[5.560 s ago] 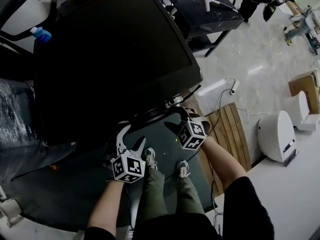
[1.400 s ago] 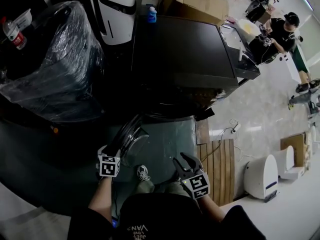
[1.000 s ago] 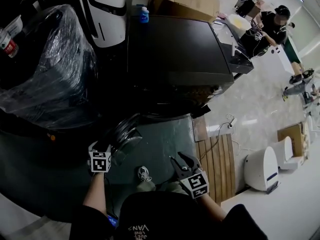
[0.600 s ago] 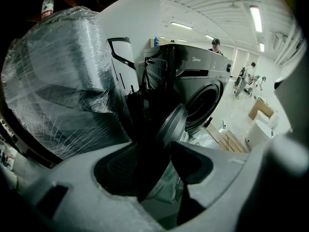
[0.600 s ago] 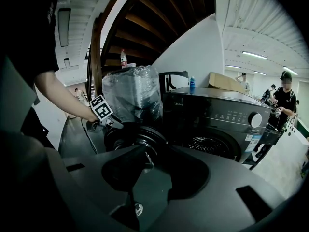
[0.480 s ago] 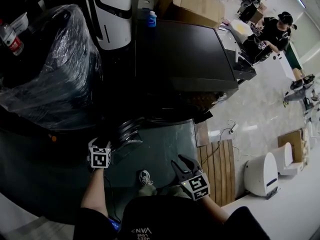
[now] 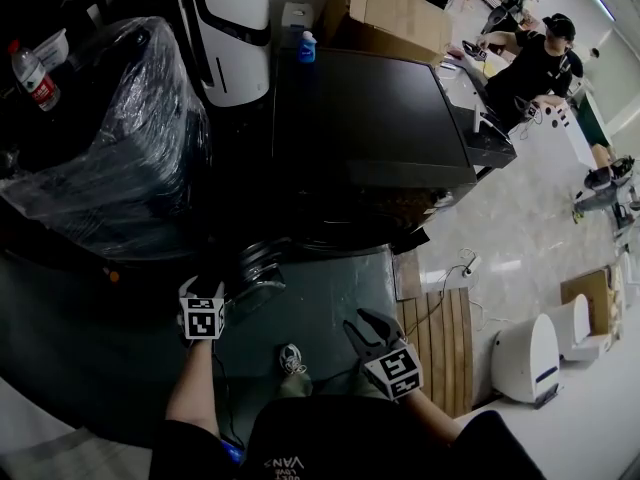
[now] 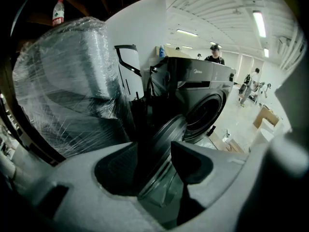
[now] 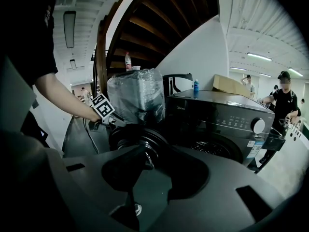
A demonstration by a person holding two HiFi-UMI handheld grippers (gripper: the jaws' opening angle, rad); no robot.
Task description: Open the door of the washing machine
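Note:
The dark washing machine (image 7: 370, 108) stands ahead with its round door (image 7: 258, 268) swung out to the left, leaving the drum opening (image 8: 207, 112) uncovered. My left gripper (image 7: 212, 286) is at the door's free edge. In the left gripper view the door's rim (image 8: 166, 134) runs between the fingers, and the left gripper (image 8: 155, 146) is shut on it. My right gripper (image 7: 362, 326) hangs low in front of the machine, away from the door (image 9: 140, 137), open with nothing between its fingers.
A bulky plastic-wrapped load (image 7: 110, 138) sits left of the machine, close behind the open door. A white appliance (image 7: 230, 28), a blue bottle (image 7: 307, 46) and a cardboard box (image 7: 395, 8) stand behind. On the floor to the right are a wooden pallet (image 7: 435, 338) and a power strip (image 7: 465, 265). A person (image 7: 530, 63) works far right.
Several seconds ago the door was barely ajar with my right gripper at its handle. Now it stands wide open in my left gripper, which drifted slightly left over the last second. The right gripper stayed put.

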